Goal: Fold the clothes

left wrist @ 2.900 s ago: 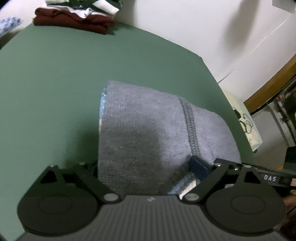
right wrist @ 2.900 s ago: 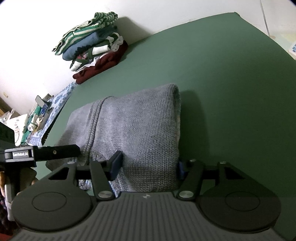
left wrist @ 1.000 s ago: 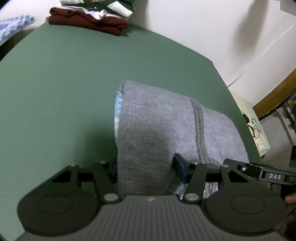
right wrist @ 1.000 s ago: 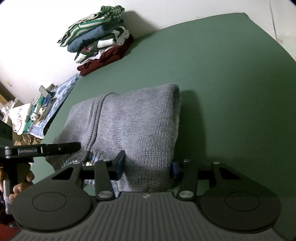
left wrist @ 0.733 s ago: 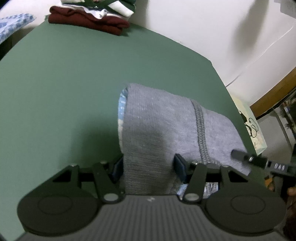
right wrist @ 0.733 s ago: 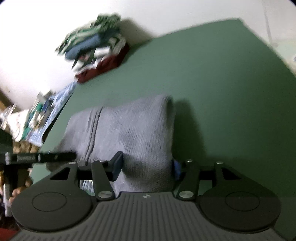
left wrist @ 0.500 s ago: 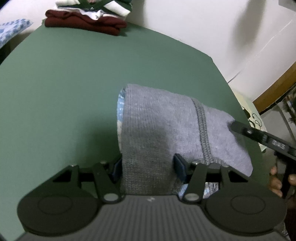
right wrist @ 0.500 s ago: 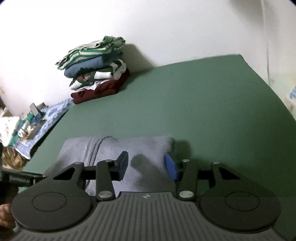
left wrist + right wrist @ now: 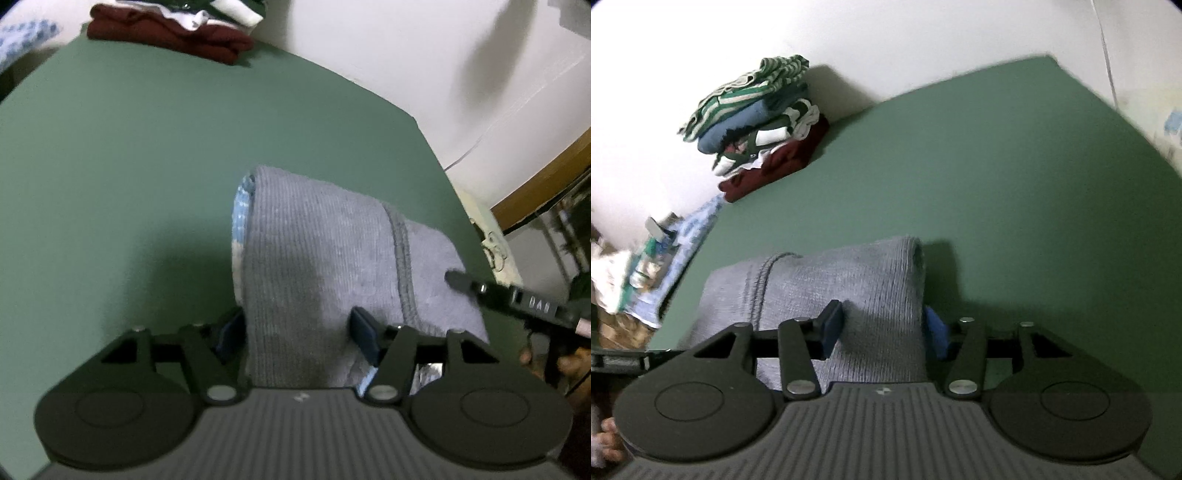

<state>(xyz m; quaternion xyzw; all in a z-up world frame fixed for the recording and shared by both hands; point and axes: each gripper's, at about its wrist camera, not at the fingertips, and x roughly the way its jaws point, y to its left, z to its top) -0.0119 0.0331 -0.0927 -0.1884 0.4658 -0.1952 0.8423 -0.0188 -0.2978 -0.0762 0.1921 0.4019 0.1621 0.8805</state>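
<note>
A folded grey knit sweater (image 9: 325,251) with a pale blue lining at its edge lies on the green table (image 9: 129,147). My left gripper (image 9: 295,328) is shut on the sweater's near left end, with the thick fold pinched between both pads. In the right wrist view, the same sweater (image 9: 849,280) shows its rounded fold on the right. My right gripper (image 9: 882,325) is shut on that end. The right gripper's black finger (image 9: 498,291) reaches over the sweater's right side in the left wrist view.
A stack of folded clothes (image 9: 757,129) stands at the table's far corner against the white wall, its dark red bottom layer (image 9: 166,29) also in the left wrist view. A blue patterned cloth with clutter (image 9: 665,258) lies beyond the left edge. A person's hand (image 9: 524,354) holds the right tool.
The left jaws narrowed from wide apart onto the sweater's end. The right gripper has pitched up and shifted, so its finger now lies higher over the sweater. The sweater stays folded.
</note>
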